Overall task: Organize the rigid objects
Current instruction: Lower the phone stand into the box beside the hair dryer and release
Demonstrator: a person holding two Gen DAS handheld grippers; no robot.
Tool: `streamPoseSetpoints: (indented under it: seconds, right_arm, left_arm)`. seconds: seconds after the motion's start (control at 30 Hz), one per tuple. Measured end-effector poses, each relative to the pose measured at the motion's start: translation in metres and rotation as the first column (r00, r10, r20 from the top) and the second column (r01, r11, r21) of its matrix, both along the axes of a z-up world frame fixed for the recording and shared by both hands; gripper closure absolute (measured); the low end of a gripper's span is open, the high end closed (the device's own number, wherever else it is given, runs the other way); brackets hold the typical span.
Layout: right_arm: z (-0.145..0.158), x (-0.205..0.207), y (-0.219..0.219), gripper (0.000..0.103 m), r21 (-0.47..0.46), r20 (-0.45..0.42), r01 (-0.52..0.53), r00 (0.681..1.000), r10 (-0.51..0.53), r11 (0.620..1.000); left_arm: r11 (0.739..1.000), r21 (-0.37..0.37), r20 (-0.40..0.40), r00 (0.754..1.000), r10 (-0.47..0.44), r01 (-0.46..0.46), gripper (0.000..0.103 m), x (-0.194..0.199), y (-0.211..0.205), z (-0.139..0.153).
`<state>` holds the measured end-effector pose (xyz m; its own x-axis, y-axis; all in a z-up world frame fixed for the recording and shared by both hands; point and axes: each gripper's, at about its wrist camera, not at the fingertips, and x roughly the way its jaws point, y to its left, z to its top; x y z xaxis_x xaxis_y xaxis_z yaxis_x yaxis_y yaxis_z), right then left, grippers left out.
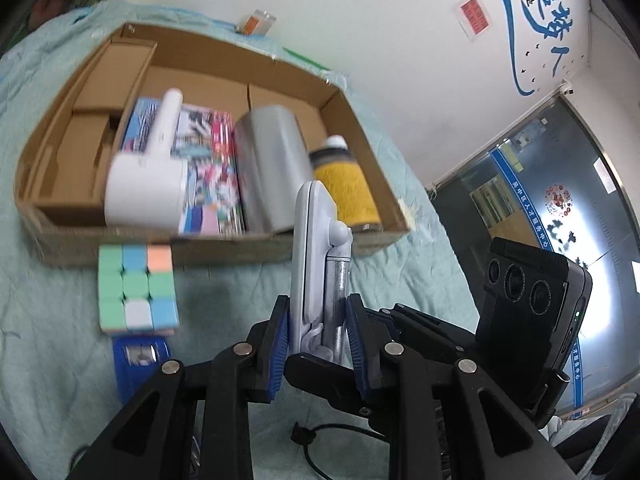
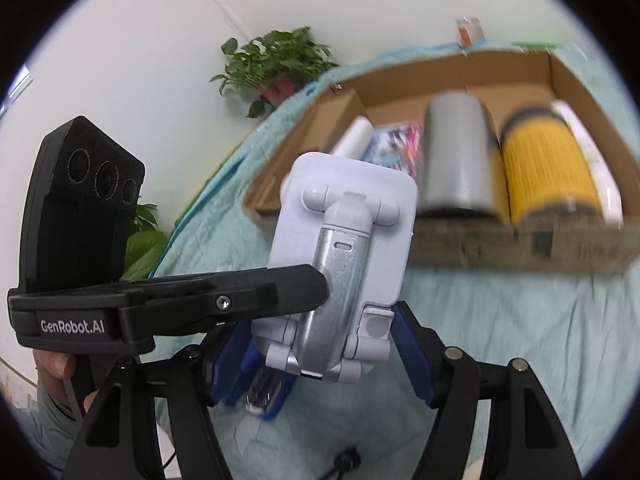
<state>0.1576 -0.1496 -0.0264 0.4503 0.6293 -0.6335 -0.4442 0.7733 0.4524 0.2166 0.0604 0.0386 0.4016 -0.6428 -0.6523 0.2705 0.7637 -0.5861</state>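
Nearest my left camera: left gripper point(image 1: 316, 344), blue pads clamped on the folded phone stand point(image 1: 316, 264), gripping it edge-on by its thin sides, stand upright between the pads and lifted clear of the cloth. Right view shows the same phone stand point(image 2: 340, 240) from its flat back: pale plate, silver hinged arm down the middle, white knuckles at the bottom. My right gripper point(image 2: 324, 354) has its pads on either side of the stand's lower end; left pad looks against it, right pad seems to have a sliver of gap, so I can't tell whether it really grips. The black body of the left gripper crosses in front of the stand in the right view, with a hand point(image 2: 56, 364) on its handle.

Outward: pastel puzzle cube point(image 1: 136, 290) on the teal cloth point(image 1: 48, 340), just in front of the cardboard box point(image 1: 224, 246). A blue stapler-like item point(image 1: 138, 356) lies just below the cube, touching or nearly.

Inside the box, left to right: white handled device point(image 1: 154, 176) lying on a colourful flat pack point(image 1: 208, 168), grey cylinder point(image 1: 272, 168), yellow spool point(image 1: 346, 192). All blurred.

Behind: potted plant point(image 2: 276, 64), small orange-and-clear container point(image 1: 256, 22) by the wall.
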Motion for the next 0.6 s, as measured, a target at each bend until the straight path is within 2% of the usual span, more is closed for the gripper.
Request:
streamPoseSetpoints:
  seconds: [0.13, 0.27, 0.43, 0.6]
  right_arm:
    - [0.017, 0.02, 0.015, 0.035, -0.027, 0.045, -0.023, 0.999, 0.024, 0.999]
    - [0.024, 0.042, 0.024, 0.035, -0.038, 0.05, -0.032, 0.998, 0.034, 0.999]
    - [0.023, 0.072, 0.032, 0.035, -0.049, 0.008, -0.017, 1.0, 0.017, 0.999]
    - [0.01, 0.09, 0.035, 0.035, -0.074, -0.037, 0.017, 0.999, -0.02, 0.997]
  left_arm:
    - [1.0, -0.016, 0.03, 0.999, 0.026, -0.026, 0.078, 0.021, 0.016, 0.015]
    - [0.998, -0.029, 0.032, 0.998, 0.05, -0.049, 0.078, 0.044, 0.022, 0.02]
    - [0.998, -0.038, -0.003, 0.999, 0.051, -0.052, 0.078, 0.077, 0.034, 0.017]
    - [0.999, 0.006, -0.055, 0.997, 0.052, -0.052, 0.079, 0.107, 0.03, -0.002]
